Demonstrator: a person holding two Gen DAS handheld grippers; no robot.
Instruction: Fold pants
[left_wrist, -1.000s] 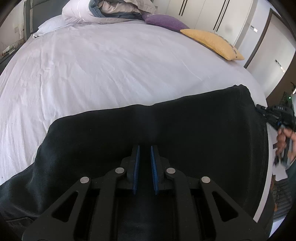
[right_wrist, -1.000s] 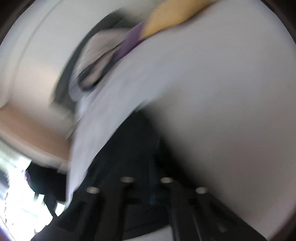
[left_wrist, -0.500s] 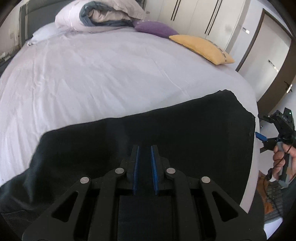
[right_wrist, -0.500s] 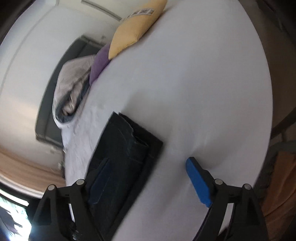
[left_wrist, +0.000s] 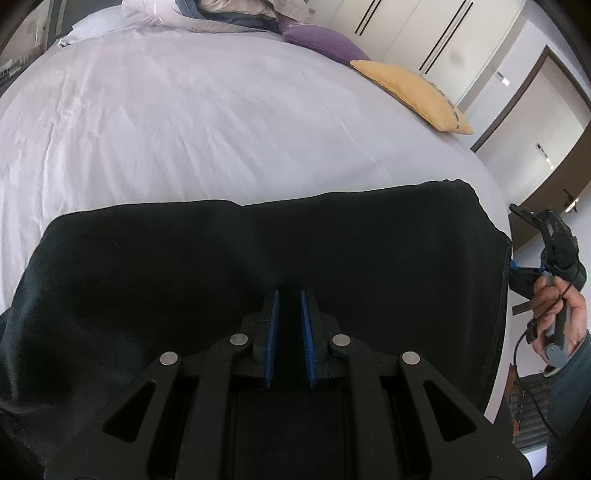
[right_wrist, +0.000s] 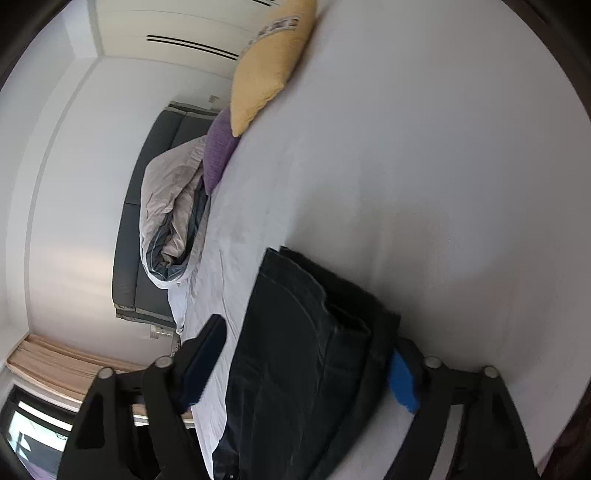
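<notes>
Black pants (left_wrist: 258, 266) lie folded on the white bed (left_wrist: 221, 122), near its front edge. My left gripper (left_wrist: 290, 295) is above the pants near their middle, its blue pads close together with a narrow gap and nothing visibly between them. My right gripper (right_wrist: 306, 354) is open wide; its blue pads stand on either side of the pants' end (right_wrist: 317, 332). In the left wrist view the right gripper (left_wrist: 543, 258) is held by a hand just past the right end of the pants.
A yellow pillow (left_wrist: 410, 94), a purple pillow (left_wrist: 317, 40) and a bundled duvet (left_wrist: 207, 14) lie at the far side of the bed. Wardrobe doors (left_wrist: 424, 33) and a room door stand beyond. The bed edge runs along the right.
My right gripper has opened wide and swung round to face the pants' end, coming closer to it. The left gripper stayed over the pants with little movement.
</notes>
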